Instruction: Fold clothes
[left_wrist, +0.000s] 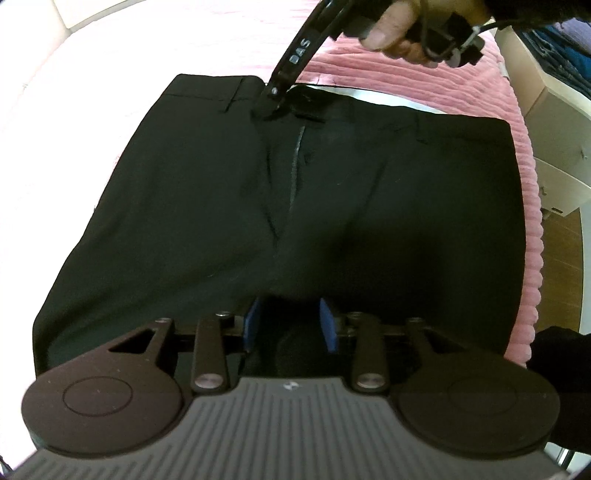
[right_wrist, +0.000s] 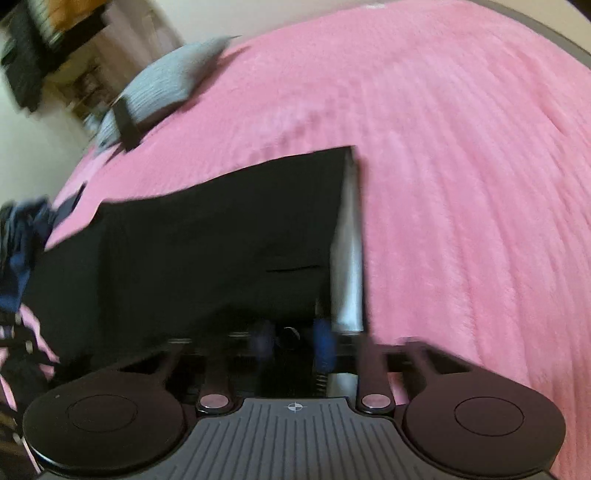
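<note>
black trousers | front up; fly open | flat on pink bedspread

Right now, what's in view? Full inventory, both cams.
trousers: 1, black, flat on the blanket, waistband far from the left cam
blanket: 1, pink, ribbed, covers the bed
pillow: 1, light blue-grey, far on the blanket
clothes pile: 1, blue and dark, blanket's left edge
cabinet: 1, white, beside the bed
left gripper: black, blue pads, fabric between them
right gripper: black, tips at the waistband, shut
hand: 1, holds the right gripper
</note>
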